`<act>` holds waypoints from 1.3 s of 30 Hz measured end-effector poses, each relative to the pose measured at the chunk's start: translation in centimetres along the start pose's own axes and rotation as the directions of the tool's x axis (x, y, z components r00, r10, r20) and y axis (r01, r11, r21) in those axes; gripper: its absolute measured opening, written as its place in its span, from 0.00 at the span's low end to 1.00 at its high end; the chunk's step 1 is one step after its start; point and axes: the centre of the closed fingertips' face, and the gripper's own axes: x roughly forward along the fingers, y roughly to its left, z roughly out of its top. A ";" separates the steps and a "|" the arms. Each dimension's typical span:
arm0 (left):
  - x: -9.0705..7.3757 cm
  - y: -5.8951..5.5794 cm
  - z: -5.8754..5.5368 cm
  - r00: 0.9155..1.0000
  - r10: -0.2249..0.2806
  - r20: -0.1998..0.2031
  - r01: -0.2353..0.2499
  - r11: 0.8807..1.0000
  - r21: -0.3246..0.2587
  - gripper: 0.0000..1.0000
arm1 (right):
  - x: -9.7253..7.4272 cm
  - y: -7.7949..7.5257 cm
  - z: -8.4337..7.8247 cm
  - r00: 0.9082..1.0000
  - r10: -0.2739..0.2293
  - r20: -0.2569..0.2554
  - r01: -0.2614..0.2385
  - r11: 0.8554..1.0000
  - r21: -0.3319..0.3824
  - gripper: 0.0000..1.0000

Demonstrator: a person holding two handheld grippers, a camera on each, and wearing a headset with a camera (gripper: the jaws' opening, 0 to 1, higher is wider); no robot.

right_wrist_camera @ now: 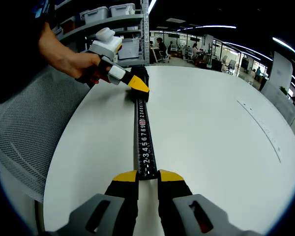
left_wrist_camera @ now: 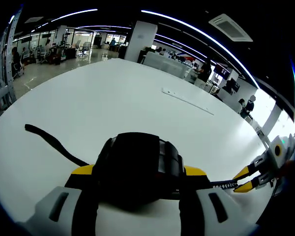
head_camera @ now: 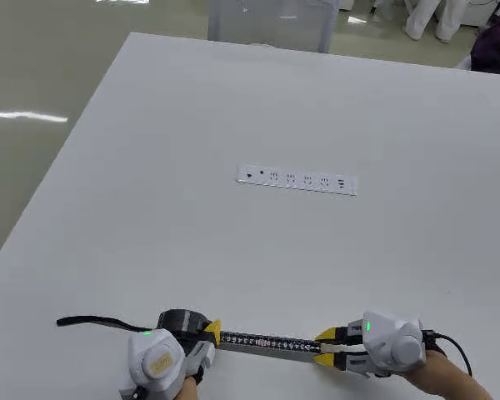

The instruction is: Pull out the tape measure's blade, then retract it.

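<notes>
- The case (head_camera: 182,321) sits on the table (head_camera: 317,100) near the front edge, and the left gripper (left_wrist_camera: 137,172) is clamped on its two sides.
- The right gripper (right_wrist_camera: 147,176) is closed on the end of the blade (right_wrist_camera: 143,132), which lies stretched out between the two grippers, low over the table.
- If the right jaws let go suddenly, I think the blade would snap back and whip.
- The blade end is thin, so it may slip out early.
- A sideways pull could twist the case in the left jaws.
- The right jaws cover the hook.
- I cannot tell whether there is a lock button.
- In the head view both grippers are partly cut off at the bottom edge.
</notes>
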 end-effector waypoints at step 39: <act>-0.1 -0.1 0.1 1.000 -0.005 0.001 0.005 1.000 -0.013 0.64 | 1.4 -0.1 1.6 1.000 0.017 0.009 -0.017 1.000 -0.021 0.13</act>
